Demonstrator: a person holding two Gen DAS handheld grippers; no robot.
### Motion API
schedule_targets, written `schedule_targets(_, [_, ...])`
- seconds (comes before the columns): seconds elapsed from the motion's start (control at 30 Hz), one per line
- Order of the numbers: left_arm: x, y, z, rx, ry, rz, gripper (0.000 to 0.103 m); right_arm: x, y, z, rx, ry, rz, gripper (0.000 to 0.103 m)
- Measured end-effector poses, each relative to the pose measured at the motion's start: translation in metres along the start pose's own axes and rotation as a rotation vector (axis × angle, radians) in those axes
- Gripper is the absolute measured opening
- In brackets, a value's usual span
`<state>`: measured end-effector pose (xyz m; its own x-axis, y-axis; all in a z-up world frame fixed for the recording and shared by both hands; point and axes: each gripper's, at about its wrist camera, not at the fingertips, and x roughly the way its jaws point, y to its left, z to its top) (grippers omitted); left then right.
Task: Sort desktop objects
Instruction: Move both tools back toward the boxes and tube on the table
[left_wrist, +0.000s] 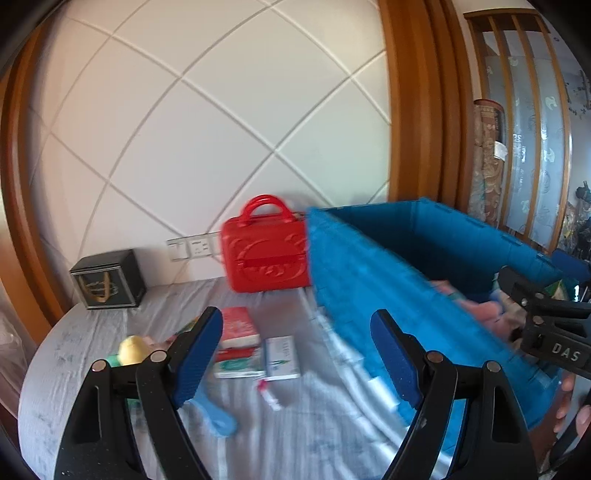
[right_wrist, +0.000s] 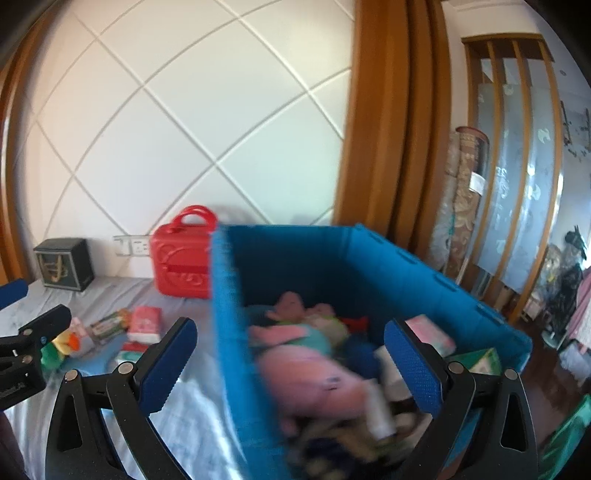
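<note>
The deep blue ribbed plastic crate (right_wrist: 369, 295) on the grey cloth-covered table (left_wrist: 74, 350) already holds a good share of the sorting: a pink plush toy (right_wrist: 306, 373), a pink tissue pack (right_wrist: 432, 332) and other blurred items lie inside it. Left of the crate, more waits on the cloth: stacked red-and-white tissue packs (left_wrist: 240, 332), a white flat box (left_wrist: 282, 356), a light-blue plastic comb (left_wrist: 218, 417) and a yellow soft toy (left_wrist: 133, 349) (I'd judge the job roughly half done). The left hand-held gripper (left_wrist: 295, 363) stands wide with nothing between its pads; the right hand-held gripper (right_wrist: 291, 369), above the crate, is likewise spread and empty.
</note>
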<state>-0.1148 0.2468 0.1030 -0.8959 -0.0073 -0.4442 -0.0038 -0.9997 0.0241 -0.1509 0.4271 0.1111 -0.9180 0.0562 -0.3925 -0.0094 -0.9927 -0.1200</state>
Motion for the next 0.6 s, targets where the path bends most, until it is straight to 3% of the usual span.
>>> schedule_targets(0.17, [0.0,0.081,-0.025,0.027,0.008,0.054,0.082,-0.011,0.083,-0.003,-0.028,0.006,0.056,0.103])
schedule_targets(0.27, [0.011,0.126,-0.046,0.028,0.059,0.09,0.082,-0.008,0.126,-0.015,-0.049,0.041,0.096,0.103])
schedule_targets(0.4, [0.033,0.174,-0.072,-0.013,0.17,0.117,0.082,0.013,0.161,-0.027,-0.068,0.139,0.137,0.103])
schedule_targets(0.6, [0.063,0.211,-0.101,-0.082,0.264,0.146,0.082,0.053,0.191,-0.049,-0.104,0.239,0.171,0.103])
